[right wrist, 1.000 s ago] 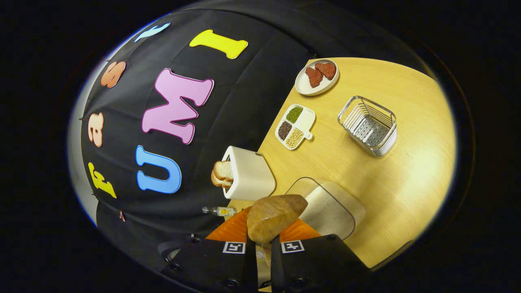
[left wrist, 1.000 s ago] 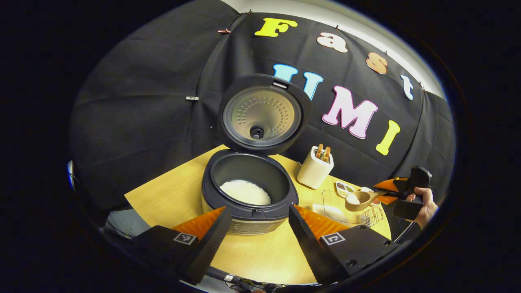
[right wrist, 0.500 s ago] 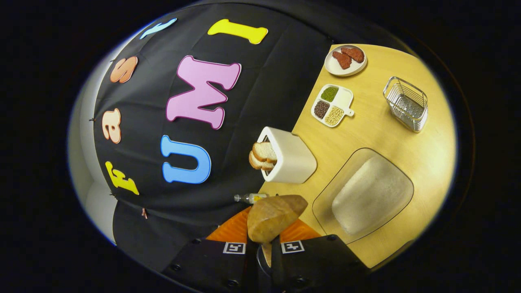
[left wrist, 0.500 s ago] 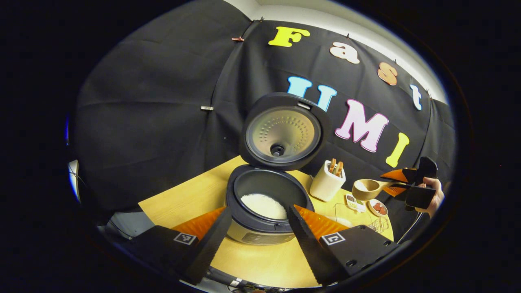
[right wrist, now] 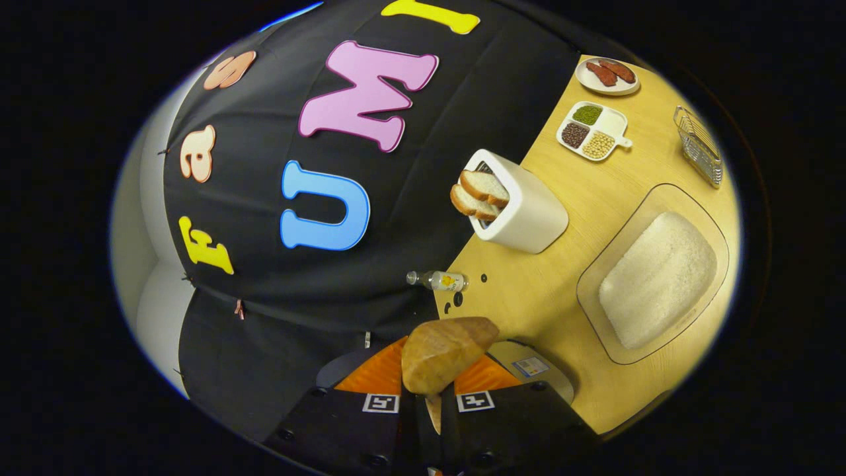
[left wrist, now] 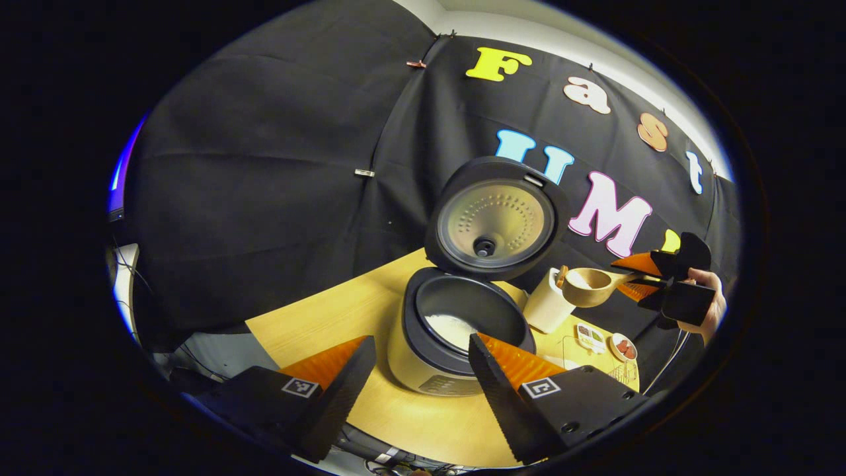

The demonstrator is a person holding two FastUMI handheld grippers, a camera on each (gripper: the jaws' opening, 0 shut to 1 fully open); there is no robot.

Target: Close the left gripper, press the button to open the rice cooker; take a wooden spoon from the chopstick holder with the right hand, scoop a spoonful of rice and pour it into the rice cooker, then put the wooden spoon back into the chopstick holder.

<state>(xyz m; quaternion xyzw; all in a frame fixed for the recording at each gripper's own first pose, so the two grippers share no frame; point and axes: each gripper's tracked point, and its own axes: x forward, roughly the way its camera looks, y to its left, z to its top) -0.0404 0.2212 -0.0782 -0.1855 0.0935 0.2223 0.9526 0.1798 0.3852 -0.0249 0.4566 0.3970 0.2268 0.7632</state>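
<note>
Two views, taken in turn.

Left gripper view: my left gripper sits at the bottom of the frame with its two fingers spread wide apart, grasping nothing. Just beyond them, low and right of centre, stands the rice cooker on the wooden table, its lid swung up and back. A patch of white rice lies in the bottom of the dark pot. To the right of the cooker is the white chopstick holder. At the right edge, a hand holds my right gripper, which carries the wooden spoon. The spoon's bowl hovers level in front of the holder's top, to the right of the cooker's opening, with a little white rice in it.

Right gripper view: my right gripper's fingers are clenched on the spoon's handle at bottom centre, the back of the bowl facing the camera. The clear rice tray lies at the right, and a divided dish of beans, a plate and a wire basket sit at upper right.

I judge the scoop done and the carry to the cooker in hand. Next I must bring the bowl over the pot, keep it level until then, and tip it there.
</note>
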